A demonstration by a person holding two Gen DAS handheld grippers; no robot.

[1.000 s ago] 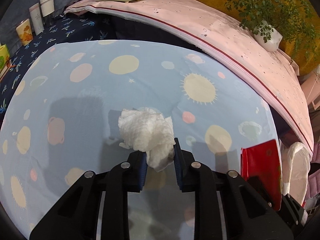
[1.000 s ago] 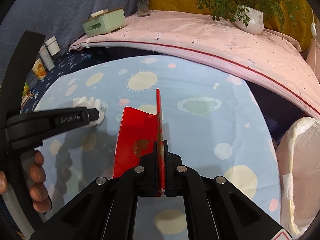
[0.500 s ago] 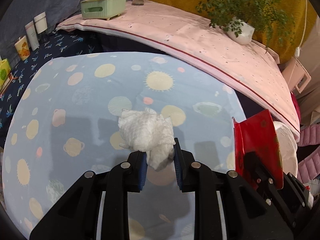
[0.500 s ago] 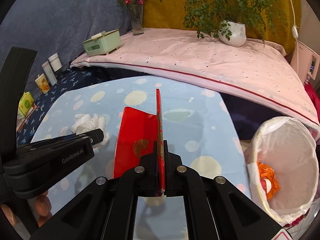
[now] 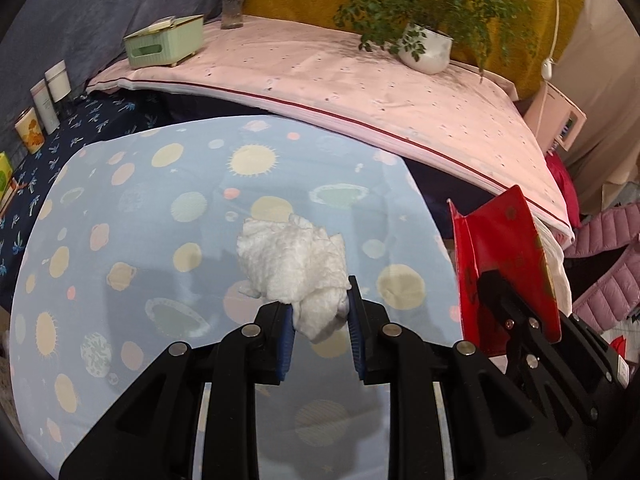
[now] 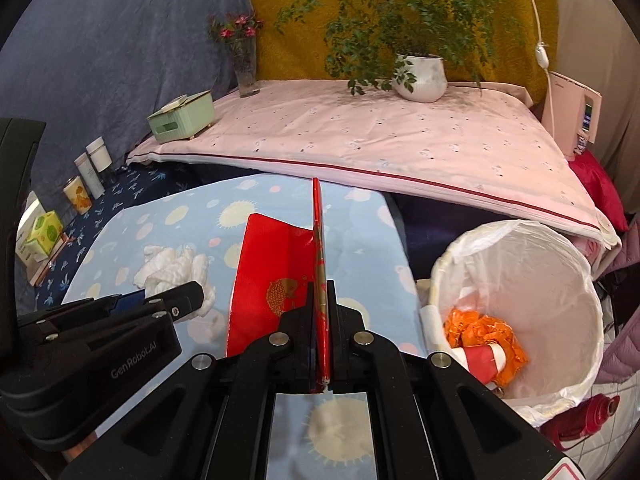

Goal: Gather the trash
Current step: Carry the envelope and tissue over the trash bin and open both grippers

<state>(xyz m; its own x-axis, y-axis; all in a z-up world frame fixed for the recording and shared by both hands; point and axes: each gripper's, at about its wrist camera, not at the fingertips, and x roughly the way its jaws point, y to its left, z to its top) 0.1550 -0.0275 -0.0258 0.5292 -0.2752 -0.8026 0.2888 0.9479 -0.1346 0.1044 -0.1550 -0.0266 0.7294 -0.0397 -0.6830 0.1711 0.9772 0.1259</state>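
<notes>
My left gripper is shut on a crumpled white tissue wad, held above the blue planet-print tablecloth. In the right wrist view the same wad shows at the left, beside the left gripper. My right gripper is shut on a folded red envelope with a gold fish print, held edge-on and upright. That red envelope also shows at the right of the left wrist view. A white-lined trash bin stands at the right, just off the table edge, with orange and red scraps inside.
A pink-covered bed runs behind the table with a green tissue box, a flower vase and a potted plant. Jars line the dark floor cloth at left. A pink jacket lies at right.
Both grippers have risen and shifted right with their loads. The trash bin has come into the right wrist view. More of the bed and back wall shows.
</notes>
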